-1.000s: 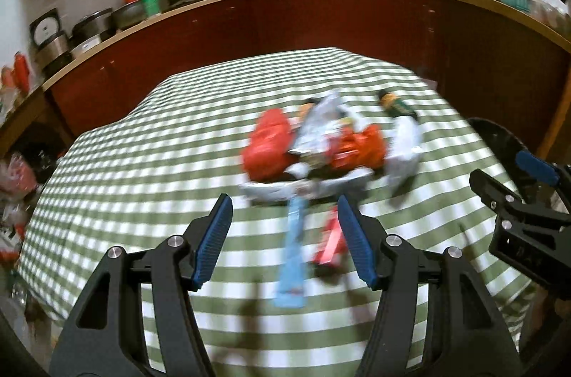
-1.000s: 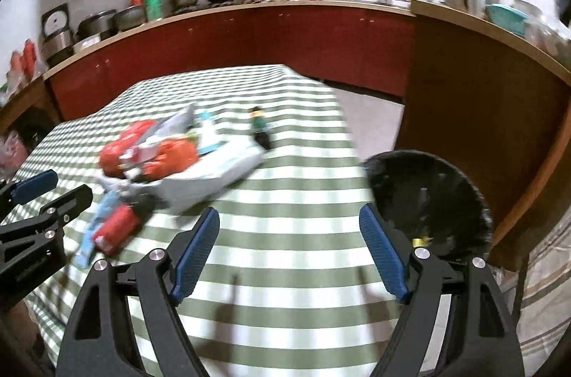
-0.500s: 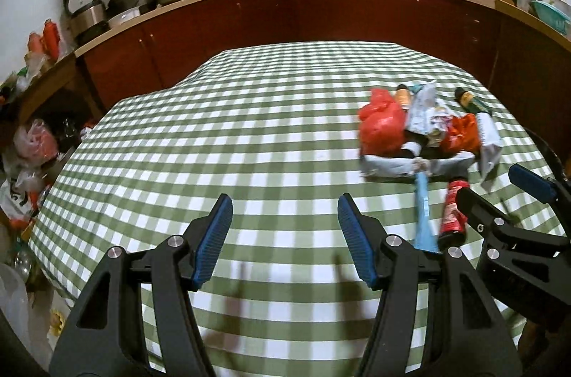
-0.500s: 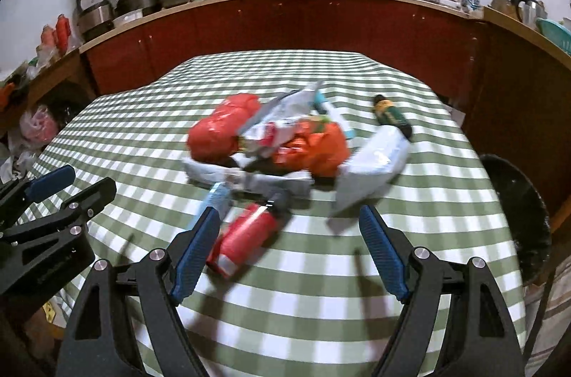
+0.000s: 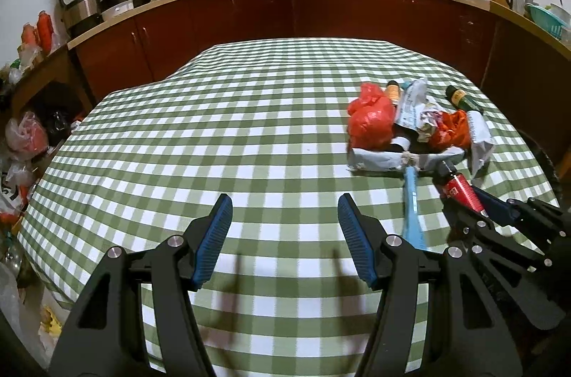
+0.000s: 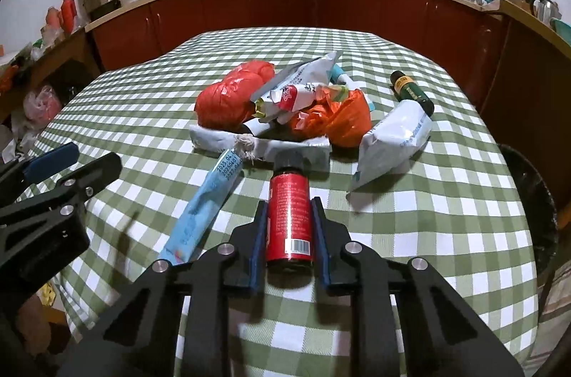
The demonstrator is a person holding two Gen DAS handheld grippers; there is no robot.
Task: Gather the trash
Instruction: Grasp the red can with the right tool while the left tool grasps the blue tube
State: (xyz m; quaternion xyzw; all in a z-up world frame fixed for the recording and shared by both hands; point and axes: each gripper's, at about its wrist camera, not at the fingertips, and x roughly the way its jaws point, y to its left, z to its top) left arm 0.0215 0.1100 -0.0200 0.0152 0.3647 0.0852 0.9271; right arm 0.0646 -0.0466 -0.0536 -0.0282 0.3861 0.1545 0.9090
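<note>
Black bin (image 6: 531, 198) at right edge of the right wrist view, beside the bench (image 6: 410, 234) w/ green check cloth; inside too dark to tell contents. Trash pile mid-frame: red plastic bag (image 6: 232, 95), orange bag (image 6: 339, 118), crumpled white wrappers (image 6: 299, 84), all sitting on a flat grey-white packet (image 6: 221, 139). White pouch (image 6: 396, 138) just right of pile, dark green bottle (image 6: 410, 91) beyond it, upper right. Light blue tube (image 6: 203, 209) lies lower left of pile, just beside the red bottle (image 6: 289, 216).

Right gripper (image 6: 289, 234) bottom centre, tilted down at the bench, jaws closing w/ the red bottle between them, blue pads against its sides, black cap pointing to the pile.

Left gripper (image 5: 285, 238) in left wrist view bottom centre, jaws apart, nothing between, over bare cloth left of the trash.
</note>
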